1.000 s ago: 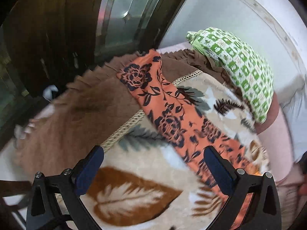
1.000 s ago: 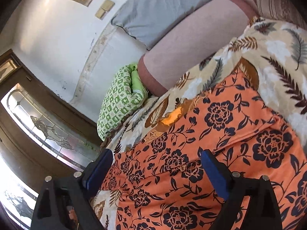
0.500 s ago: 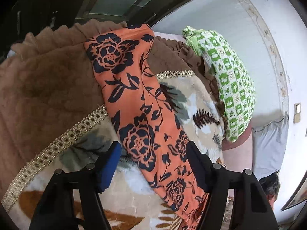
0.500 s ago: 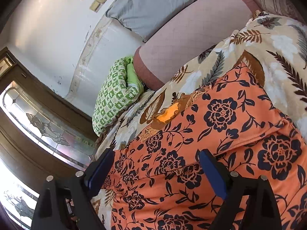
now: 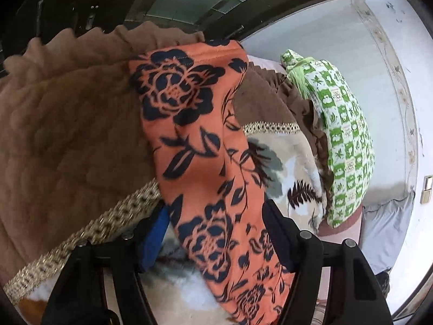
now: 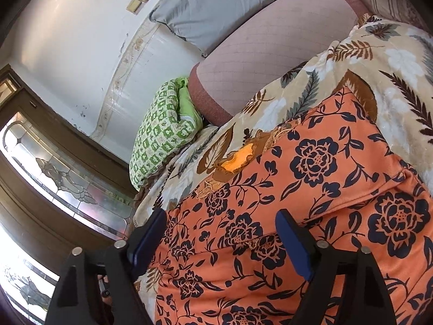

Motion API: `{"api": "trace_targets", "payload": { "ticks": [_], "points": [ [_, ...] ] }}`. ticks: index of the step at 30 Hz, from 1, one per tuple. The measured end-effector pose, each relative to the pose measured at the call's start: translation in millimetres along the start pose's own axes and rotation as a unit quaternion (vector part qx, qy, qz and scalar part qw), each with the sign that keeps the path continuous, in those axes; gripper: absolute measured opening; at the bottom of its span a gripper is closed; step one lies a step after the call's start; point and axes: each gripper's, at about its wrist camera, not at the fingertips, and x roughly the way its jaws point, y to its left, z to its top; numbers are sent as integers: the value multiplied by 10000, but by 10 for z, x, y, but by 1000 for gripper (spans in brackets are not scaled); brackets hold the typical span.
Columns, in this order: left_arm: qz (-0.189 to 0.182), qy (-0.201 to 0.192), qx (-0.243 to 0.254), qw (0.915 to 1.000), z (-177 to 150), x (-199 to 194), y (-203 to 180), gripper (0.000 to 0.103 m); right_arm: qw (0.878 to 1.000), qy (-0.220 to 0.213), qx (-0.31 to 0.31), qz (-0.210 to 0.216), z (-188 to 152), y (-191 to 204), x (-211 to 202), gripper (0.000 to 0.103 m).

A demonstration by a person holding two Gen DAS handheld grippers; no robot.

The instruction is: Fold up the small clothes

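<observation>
Garment [image 5: 208,168], orange cloth printed with dark flowers, lies spread on a leaf-patterned blanket [image 5: 284,173] that covers the bed. In the left wrist view it shows as a long strip running from 12 o'clock, where its hemmed end rests on the blanket's brown border [image 5: 70,124], down to 6 o'clock. In the right wrist view the garment [image 6: 311,216] fills the lower half of the picture, from 7 o'clock round to 3 o'clock, with a fold line crossing it near the fingertips.

Left gripper [image 5: 215,233]: jaws have just been closing and stand partly open, one finger on each side of the strip. Left finger [image 5: 154,238] sits at the strip's edge, right finger [image 5: 278,233] just beside the opposite edge. Whether either pad presses the cloth cannot be told.

Right gripper [image 6: 220,233]: jaws have just been closing and stand wide apart over the garment. Left finger [image 6: 147,235] is at the cloth's left edge, right finger [image 6: 295,246] over the printed cloth. No cloth is pinched between them.

Surroundings: green-and-white checked pillow [image 6: 162,135] at 10 o'clock of the garment in the right view, touching a pinkish mattress [image 6: 270,54] at 12 o'clock. Grey pillow [image 6: 224,2] leans on the white wall [image 6: 67,32] beyond. Dark wooden door with patterned glass [image 6: 67,178] at 9 o'clock.
</observation>
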Motion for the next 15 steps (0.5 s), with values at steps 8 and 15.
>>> {"api": "trace_targets", "payload": {
  "ticks": [8,15],
  "points": [
    [-64,-235,-212,9995,67,13,135,21,9997,18,-82,-221,26,-54,47,37],
    [-34,-651,464,9968,8,-256,-220,9,9997,-68,-51,-230,47,-84,-32,36]
  ]
}}
